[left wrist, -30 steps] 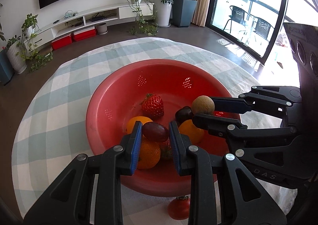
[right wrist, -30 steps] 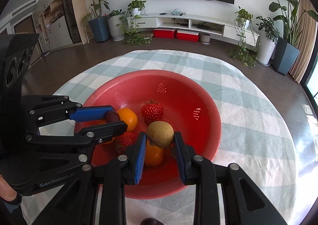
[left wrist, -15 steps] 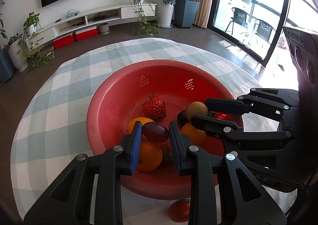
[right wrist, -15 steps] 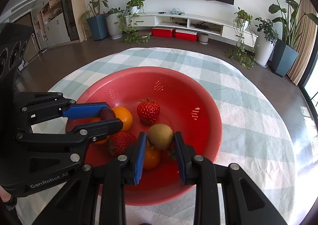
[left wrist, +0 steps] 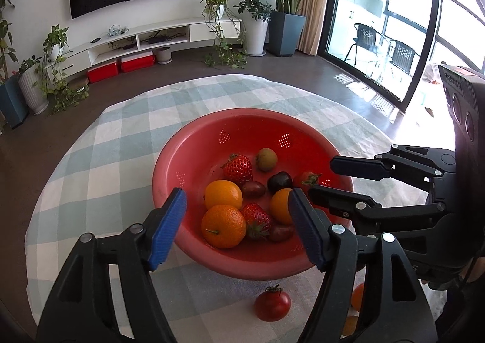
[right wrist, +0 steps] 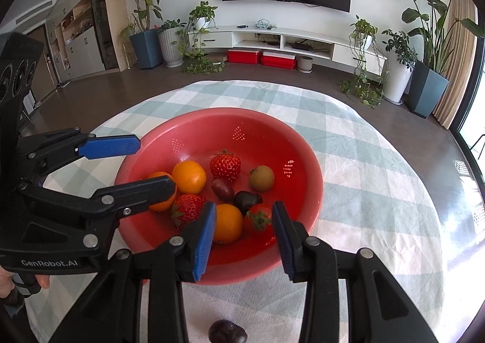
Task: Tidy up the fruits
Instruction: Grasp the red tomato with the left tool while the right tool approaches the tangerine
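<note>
A dark fruit is cut off by the bottom edge.

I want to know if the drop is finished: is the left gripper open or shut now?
Open. The left gripper has its blue fingers spread wide with nothing between them, above the red bowl.

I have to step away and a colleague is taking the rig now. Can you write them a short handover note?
Left claw: open, empty, over the near rim of the red bowl.
Right claw: open, empty, also at the bowl's near side.
In the bowl: oranges, strawberries, a grape, a kiwi and other small fruit.
Left on the cloth: a tomato, a dark fruit, and some orange fruit partly hidden behind the left claw.
Next: probably move these in.
</note>
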